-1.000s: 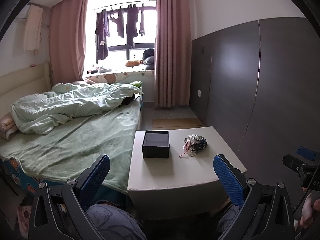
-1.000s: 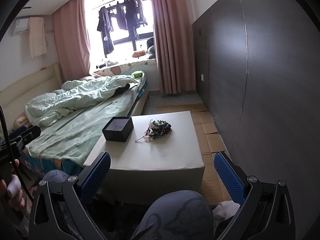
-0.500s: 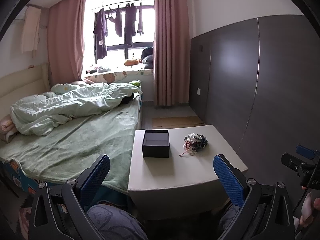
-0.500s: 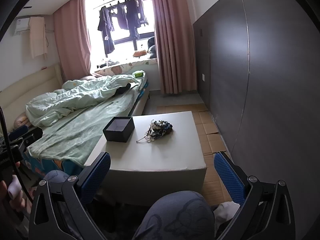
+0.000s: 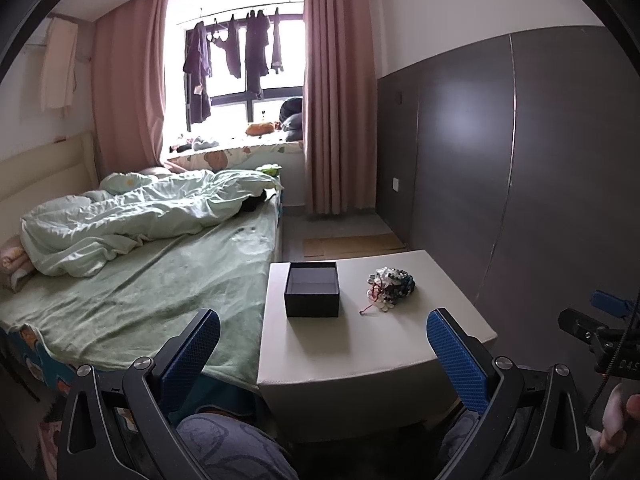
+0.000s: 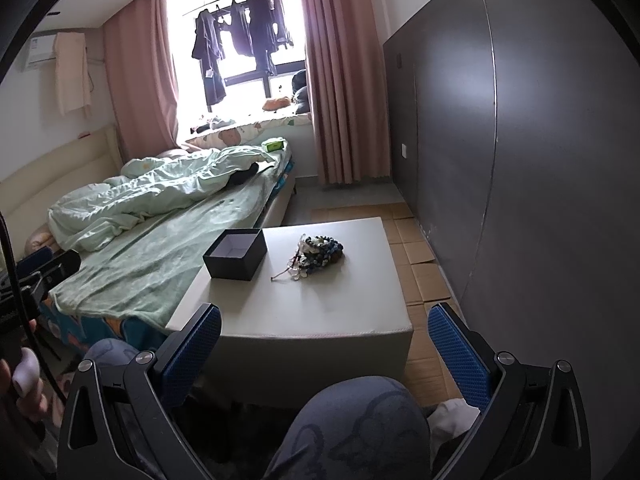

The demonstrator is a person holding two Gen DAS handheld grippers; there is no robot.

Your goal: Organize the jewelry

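Note:
A heap of beaded jewelry [image 5: 390,285] [image 6: 318,254] lies on a low white table [image 5: 360,344] [image 6: 320,304], right of an open black box [image 5: 312,289] [image 6: 235,254] that looks empty. My left gripper [image 5: 323,338] is open, held back from the table's near edge with nothing between its blue pads. My right gripper [image 6: 324,334] is also open, above a knee and short of the table. Each gripper shows at the edge of the other's view: the right gripper [image 5: 600,332], the left gripper [image 6: 36,272].
A bed [image 5: 140,280] with a green sheet and rumpled duvet runs along the table's left side. A dark panelled wall [image 6: 520,160] stands close on the right, with cardboard sheets [image 6: 424,264] on the floor between. The person's knees [image 6: 360,424] sit below the grippers.
Both views have crept slightly nearer to the table and shifted a little. The box and the jewelry heap have not moved, and both grippers have stayed open.

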